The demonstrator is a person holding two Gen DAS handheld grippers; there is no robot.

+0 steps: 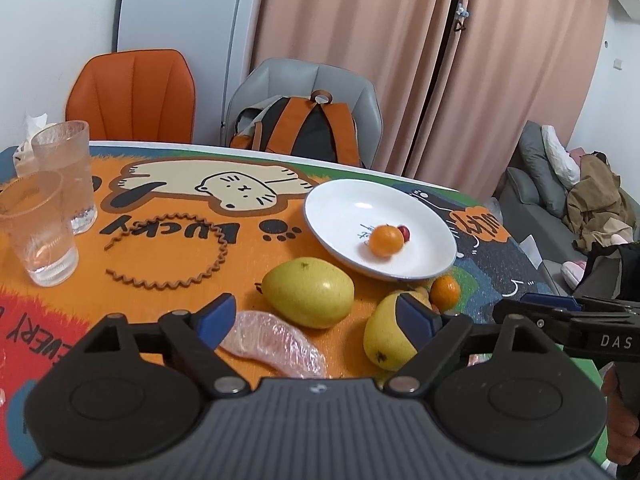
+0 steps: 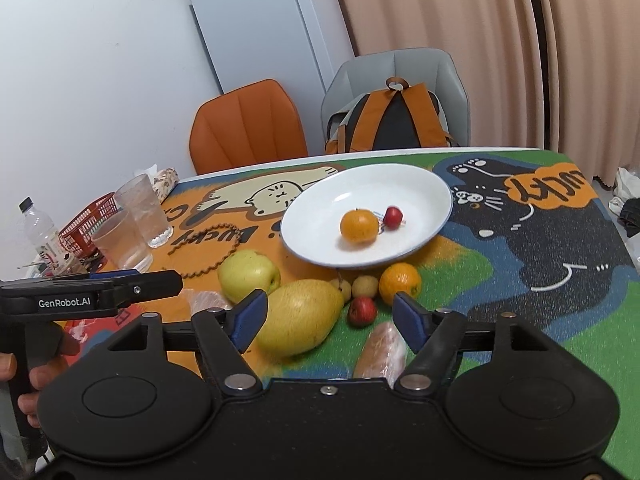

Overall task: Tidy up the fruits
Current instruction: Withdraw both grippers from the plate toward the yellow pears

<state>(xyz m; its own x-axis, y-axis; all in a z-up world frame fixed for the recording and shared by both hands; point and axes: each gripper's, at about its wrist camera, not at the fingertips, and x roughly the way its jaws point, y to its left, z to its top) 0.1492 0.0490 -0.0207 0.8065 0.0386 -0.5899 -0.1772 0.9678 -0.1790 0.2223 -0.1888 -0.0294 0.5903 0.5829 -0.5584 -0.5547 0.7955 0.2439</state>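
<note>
The white plate (image 2: 420, 184) sat near the middle of the cartoon-printed table mat (image 2: 540, 248), and it held one orange (image 2: 359, 226) with a small red fruit (image 2: 393, 216) touching its far right side. The rest of your fruit lay on the mat on the near side of the plate. A second orange (image 2: 400, 283) rested just beside the plate's near rim, with a small pale yellow fruit (image 2: 365, 286) next to it and another small red fruit (image 2: 362, 311) just in front of that. A large yellow mango (image 2: 298, 322) lay on its side closest to your right gripper, and a yellow-green apple (image 2: 248, 274) sat to its left. A plastic-wrapped piece (image 2: 382, 350) lay near the mango's right end, and another wrapped pink piece (image 1: 272, 342) lay before your left gripper.

Your right gripper (image 2: 326, 318) had its jaws spread apart and held nothing; the mango's near side showed between the blue pads (image 2: 250, 318), but they did not press on it. Your left gripper (image 1: 320, 314) was likewise released and empty, its jaws standing wide above the wrapped pink piece.

To the left stood two clear glasses (image 1: 52, 204) close together, with a brown wavy ring (image 1: 168, 252) lying flat between them and the plate. Beyond the table stood an orange chair (image 1: 132, 94) and a grey chair (image 2: 400, 72) carrying an orange-and-black backpack (image 2: 394, 122).
</note>
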